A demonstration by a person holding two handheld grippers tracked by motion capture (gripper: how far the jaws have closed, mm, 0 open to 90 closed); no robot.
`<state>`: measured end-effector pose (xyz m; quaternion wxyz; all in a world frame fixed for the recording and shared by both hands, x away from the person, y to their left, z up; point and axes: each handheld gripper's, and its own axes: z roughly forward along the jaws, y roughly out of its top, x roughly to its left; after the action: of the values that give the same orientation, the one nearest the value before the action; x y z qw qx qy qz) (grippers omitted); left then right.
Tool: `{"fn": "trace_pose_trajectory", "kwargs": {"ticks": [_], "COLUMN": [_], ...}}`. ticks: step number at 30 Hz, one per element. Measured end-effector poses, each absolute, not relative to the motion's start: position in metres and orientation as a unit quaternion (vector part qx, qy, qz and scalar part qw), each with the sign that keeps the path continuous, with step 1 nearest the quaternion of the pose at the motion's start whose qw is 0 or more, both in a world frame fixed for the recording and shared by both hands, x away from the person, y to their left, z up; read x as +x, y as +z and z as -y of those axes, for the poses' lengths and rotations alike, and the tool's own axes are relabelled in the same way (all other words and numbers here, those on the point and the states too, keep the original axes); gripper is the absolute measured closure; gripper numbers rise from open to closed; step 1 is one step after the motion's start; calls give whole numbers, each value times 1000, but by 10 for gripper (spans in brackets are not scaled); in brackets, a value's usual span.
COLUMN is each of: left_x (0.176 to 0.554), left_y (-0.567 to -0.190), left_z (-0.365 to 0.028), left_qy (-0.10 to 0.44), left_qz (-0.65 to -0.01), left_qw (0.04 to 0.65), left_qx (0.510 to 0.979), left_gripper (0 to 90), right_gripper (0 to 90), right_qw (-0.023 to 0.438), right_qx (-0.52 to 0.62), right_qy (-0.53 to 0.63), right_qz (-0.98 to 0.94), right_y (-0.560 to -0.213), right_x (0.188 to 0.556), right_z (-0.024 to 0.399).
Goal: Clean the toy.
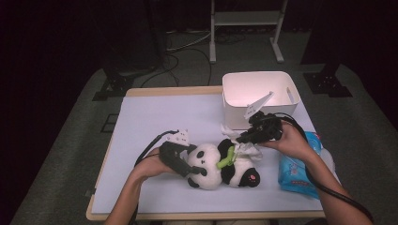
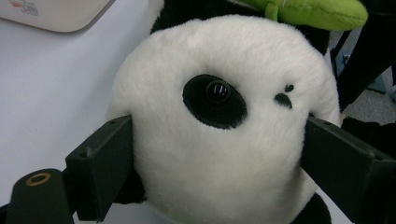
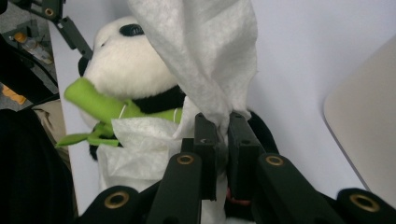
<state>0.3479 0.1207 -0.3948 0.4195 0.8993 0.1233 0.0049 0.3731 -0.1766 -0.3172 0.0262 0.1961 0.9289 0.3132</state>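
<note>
A plush panda (image 1: 218,165) with a green bamboo stalk (image 1: 226,158) lies on its back on the white table (image 1: 155,122). My left gripper (image 1: 184,164) is shut on the panda's white head (image 2: 219,116), one jaw pressed into each side. My right gripper (image 1: 244,137) is shut on a white wet wipe (image 1: 246,149) that drapes over the panda's belly; in the right gripper view the wipe (image 3: 205,60) rises from between the pinched jaws, with the bamboo stalk (image 3: 107,105) and panda head (image 3: 123,60) beyond.
A white plastic bin (image 1: 258,96) stands at the table's back right, just behind my right hand. A blue pack of wipes (image 1: 300,168) lies at the right edge. The left half of the table is bare.
</note>
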Motion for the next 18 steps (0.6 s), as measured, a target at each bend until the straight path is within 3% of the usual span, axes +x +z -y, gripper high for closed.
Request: {"fn": "trace_pose_trajectory", "kwargs": {"ticks": [11, 18], "left_x": [349, 349], "left_y": [-397, -396], "left_z": [-123, -123], "left_qy": [-3, -3], "left_qz": [-127, -124], "left_qw": [422, 427], "left_qx": [897, 896], "left_gripper": [117, 115], "right_gripper": [835, 834], "right_qw": [-1, -13], "right_qx": [144, 149], "right_qy": [312, 297], "right_qz": [-939, -943], "right_y": [-328, -341], "right_x": [372, 368], "right_z": [120, 130]}}
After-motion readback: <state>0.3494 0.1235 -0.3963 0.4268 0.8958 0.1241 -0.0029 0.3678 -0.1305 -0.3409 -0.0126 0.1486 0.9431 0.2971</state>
